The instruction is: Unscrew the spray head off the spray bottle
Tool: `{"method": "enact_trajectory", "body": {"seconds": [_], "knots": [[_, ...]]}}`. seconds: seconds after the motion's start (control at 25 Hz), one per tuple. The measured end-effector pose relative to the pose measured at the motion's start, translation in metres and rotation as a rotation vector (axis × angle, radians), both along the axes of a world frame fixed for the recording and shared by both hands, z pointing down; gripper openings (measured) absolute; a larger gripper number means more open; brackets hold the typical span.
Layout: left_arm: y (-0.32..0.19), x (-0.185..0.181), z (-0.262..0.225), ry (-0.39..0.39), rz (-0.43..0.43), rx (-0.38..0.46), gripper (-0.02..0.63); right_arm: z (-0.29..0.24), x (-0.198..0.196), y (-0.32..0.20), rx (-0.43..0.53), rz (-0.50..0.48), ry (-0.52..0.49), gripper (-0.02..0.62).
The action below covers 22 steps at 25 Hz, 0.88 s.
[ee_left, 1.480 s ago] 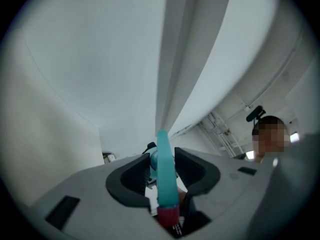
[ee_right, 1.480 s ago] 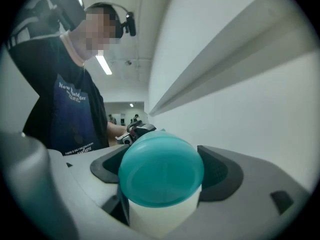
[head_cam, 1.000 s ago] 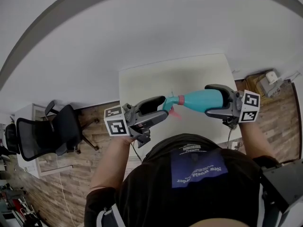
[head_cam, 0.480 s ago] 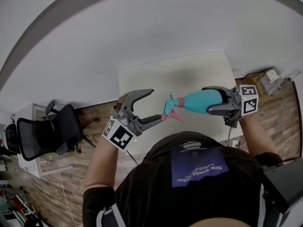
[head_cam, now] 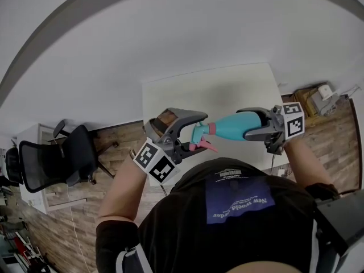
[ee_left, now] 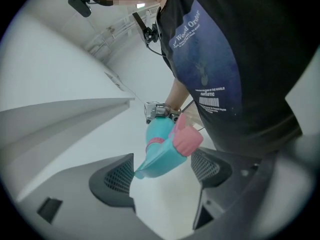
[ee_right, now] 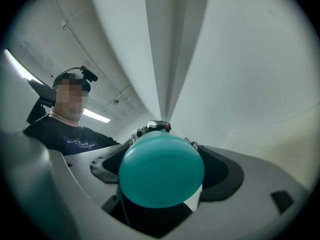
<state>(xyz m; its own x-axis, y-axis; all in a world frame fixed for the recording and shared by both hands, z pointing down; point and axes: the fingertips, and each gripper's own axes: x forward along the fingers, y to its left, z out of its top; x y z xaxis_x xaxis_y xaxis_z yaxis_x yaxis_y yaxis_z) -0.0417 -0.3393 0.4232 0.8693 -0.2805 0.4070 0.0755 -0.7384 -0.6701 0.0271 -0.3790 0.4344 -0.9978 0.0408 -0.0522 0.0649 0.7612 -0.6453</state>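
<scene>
Fingers (ee_left: 112, 180) of left gripper (ee_left: 162, 176) spread around spray head (ee_left: 167, 154), right gripper (head_cam: 247, 124) clamped on spray bottle (head_cam: 227, 125); close squarely near the collar before twisting, keeping bottle steady.

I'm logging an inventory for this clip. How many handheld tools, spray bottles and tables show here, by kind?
Tools: 2 (left tool, right tool)
Spray bottle: 1 (spray bottle)
Table: 1 (table)
Total: 4
</scene>
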Motion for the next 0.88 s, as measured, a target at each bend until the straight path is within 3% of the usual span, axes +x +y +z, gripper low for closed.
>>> {"method": "enact_trajectory", "body": {"seconds": [0.16,0.4,0.44,0.56,0.72,0.88], "knots": [[-0.004,0.001,-0.009,0.054,-0.007,-0.003,0.236,0.005,0.001,0.001,-0.021,-0.004,0.002,0.419],[0.001,0.010,-0.006,0.035,0.024,0.007,0.225,0.007,0.000,0.001,-0.038,-0.016,-0.004,0.419],[0.002,0.011,-0.006,0.031,0.027,0.007,0.183,0.007,0.000,0.002,-0.038,-0.019,-0.004,0.419],[0.004,0.011,-0.003,0.027,0.029,-0.014,0.147,0.007,0.000,0.001,-0.036,-0.021,-0.001,0.419],[0.003,0.010,0.001,0.039,0.014,-0.099,0.141,0.009,0.000,0.001,-0.021,-0.020,0.018,0.419],[0.001,0.009,0.002,0.075,-0.018,-0.281,0.140,0.007,0.001,0.002,0.013,-0.006,0.023,0.419]]}}
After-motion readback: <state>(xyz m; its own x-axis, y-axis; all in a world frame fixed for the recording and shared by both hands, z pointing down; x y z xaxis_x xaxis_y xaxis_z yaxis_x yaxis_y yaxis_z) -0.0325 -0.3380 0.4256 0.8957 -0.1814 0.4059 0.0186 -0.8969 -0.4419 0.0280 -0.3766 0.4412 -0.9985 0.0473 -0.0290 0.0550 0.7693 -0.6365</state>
